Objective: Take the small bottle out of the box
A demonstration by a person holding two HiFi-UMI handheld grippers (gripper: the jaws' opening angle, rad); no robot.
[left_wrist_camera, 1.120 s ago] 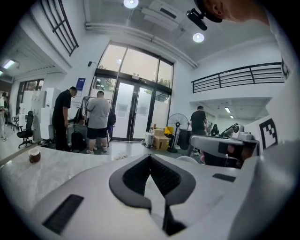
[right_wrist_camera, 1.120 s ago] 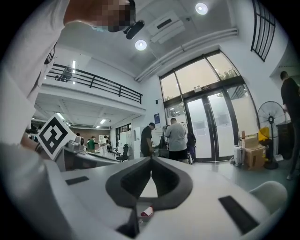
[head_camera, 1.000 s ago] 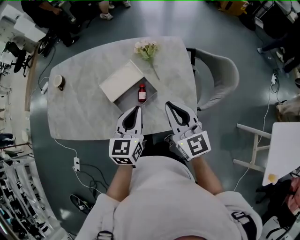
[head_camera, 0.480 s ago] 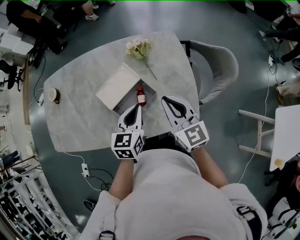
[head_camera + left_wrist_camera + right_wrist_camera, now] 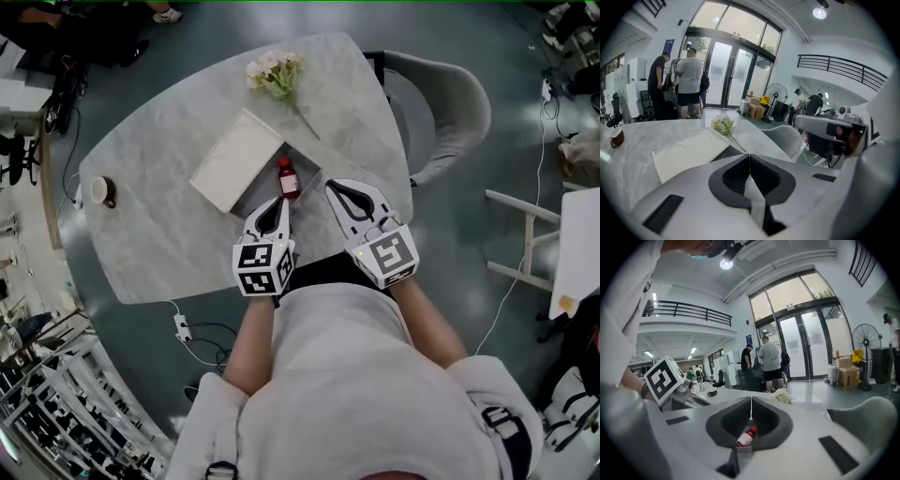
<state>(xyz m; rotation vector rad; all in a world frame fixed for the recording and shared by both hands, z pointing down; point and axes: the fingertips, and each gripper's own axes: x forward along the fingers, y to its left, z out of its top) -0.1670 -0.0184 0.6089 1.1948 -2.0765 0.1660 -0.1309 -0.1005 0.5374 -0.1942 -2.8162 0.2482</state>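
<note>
Red bottle [image 5: 288, 178], grey marbled table [image 5: 159, 206]

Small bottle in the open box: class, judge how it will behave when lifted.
The small bottle looks tiny beside the box lid, so probably light. Its rounded body may roll if laid down. It looks rigid, perhaps breakable.

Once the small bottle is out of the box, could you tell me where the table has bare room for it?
Bare marble lies between the cup and the white lid, and right of the flowers. Crowded at the near edge: box, bottle, left gripper, right gripper.
</note>
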